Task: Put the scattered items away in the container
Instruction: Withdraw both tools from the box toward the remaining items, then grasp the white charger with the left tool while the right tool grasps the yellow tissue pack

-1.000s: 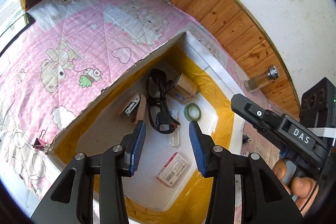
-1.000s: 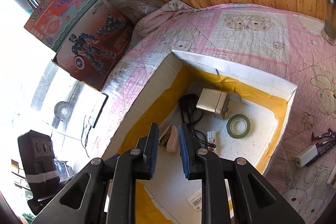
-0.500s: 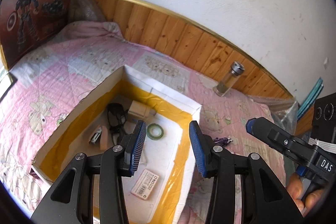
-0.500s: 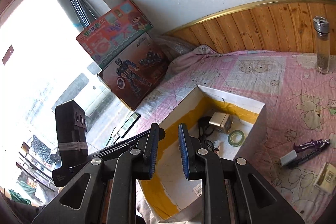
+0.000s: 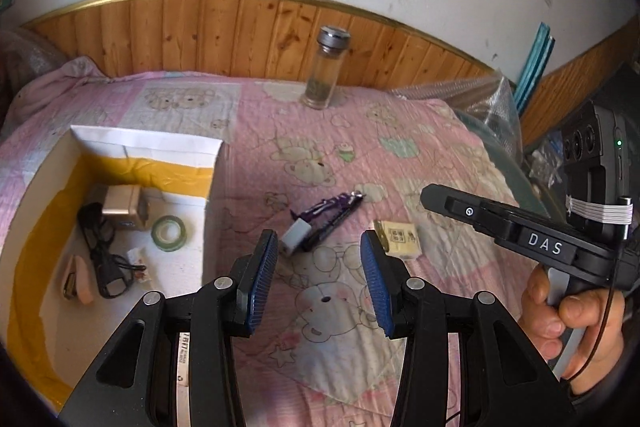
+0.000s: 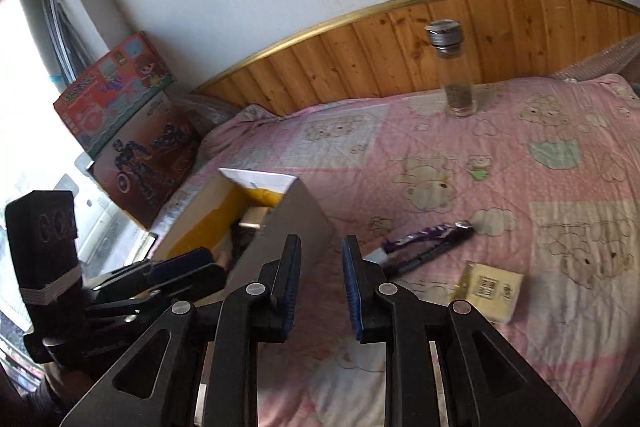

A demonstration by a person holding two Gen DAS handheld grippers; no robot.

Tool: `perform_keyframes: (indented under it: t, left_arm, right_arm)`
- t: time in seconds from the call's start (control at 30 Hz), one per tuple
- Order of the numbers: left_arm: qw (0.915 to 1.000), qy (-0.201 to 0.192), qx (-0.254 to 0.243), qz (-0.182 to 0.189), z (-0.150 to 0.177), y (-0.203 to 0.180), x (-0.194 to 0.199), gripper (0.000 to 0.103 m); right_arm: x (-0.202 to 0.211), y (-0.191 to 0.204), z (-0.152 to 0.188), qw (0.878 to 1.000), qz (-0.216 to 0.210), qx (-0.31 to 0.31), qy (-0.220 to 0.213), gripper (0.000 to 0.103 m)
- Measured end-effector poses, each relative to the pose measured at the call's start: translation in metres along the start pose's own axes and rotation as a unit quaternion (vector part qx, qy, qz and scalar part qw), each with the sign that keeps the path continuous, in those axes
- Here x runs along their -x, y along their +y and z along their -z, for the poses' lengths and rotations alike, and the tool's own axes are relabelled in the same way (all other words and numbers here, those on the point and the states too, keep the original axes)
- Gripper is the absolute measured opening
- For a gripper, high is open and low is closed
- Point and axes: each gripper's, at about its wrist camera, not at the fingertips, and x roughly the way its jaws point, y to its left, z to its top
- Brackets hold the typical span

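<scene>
A white cardboard box (image 5: 148,145) with yellow tape inside sits on the pink quilt; it also shows in the right wrist view (image 6: 296,215). It holds a green tape roll (image 5: 171,233), a black cable (image 5: 102,247), a beige charger (image 5: 122,211) and a stapler (image 5: 78,281). On the quilt lie a small white block (image 5: 296,235), purple and black pens (image 5: 332,213) and a yellow pad (image 5: 400,239). My left gripper (image 5: 318,283) is open and empty above the quilt, near these items. My right gripper (image 6: 320,283) is open and empty, near the white block (image 6: 378,257) and pad (image 6: 490,291).
A glass bottle (image 5: 326,67) with a metal cap stands upright by the wooden headboard (image 5: 200,27). Toy boxes (image 6: 128,131) lean at the quilt's far left end. Bubble wrap (image 5: 484,99) lies at the right.
Both grippers have swung right, away from over the box toward the loose items on the quilt. The right gripper's jaws have opened wider.
</scene>
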Motion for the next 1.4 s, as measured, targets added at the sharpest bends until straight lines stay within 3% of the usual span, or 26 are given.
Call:
perform_keyframes:
  t: [0.2, 0.27, 0.5, 0.7, 0.83, 0.93, 1.07, 1.17, 1.4]
  left_arm:
    - [0.9977, 0.066, 0.0, 0.014, 0.001, -0.002, -0.064, 0.049]
    - [0.9963, 0.085, -0.003, 0.008, 0.005, 0.001, -0.084, 0.049]
    - [0.9935, 0.109, -0.011, -0.032, 0.011, 0.011, -0.129, 0.05]
    - [0.992, 0.119, -0.01, -0.041, 0.007, 0.009, -0.16, 0.051]
    - [0.9909, 0.124, -0.003, -0.053, 0.007, 0.015, -0.177, 0.052]
    - [0.9897, 0.132, 0.03, -0.046, 0.013, 0.029, -0.184, 0.05]
    - [0.9904, 0.129, 0.041, -0.027, 0.013, 0.028, -0.179, 0.034]
    - [0.9914, 0.125, 0.036, -0.015, 0.01, 0.021, -0.173, 0.032]
    - [0.992, 0.125, 0.007, -0.018, 0.012, 0.006, -0.178, 0.032]
  right_arm:
    - [-0.028, -0.062, 0.015, 0.993, 0.098, -0.029, 0.056, 0.039]
    - [-0.04, -0.071, 0.018, 0.99, 0.117, -0.017, 0.079, 0.054]
    - [-0.081, -0.096, 0.027, 0.977, 0.168, 0.004, 0.13, 0.066]
    - [-0.1, -0.12, 0.032, 0.973, 0.169, -0.026, 0.156, 0.074]
    - [-0.103, -0.132, 0.036, 0.976, 0.142, -0.043, 0.159, 0.079]
    - [-0.1, -0.138, 0.036, 0.977, 0.125, -0.066, 0.16, 0.079]
    - [-0.091, -0.123, 0.032, 0.982, 0.1, -0.053, 0.15, 0.045]
    - [-0.083, -0.113, 0.028, 0.985, 0.096, -0.036, 0.14, 0.035]
    - [-0.085, -0.09, 0.031, 0.988, 0.045, -0.015, 0.148, 0.029]
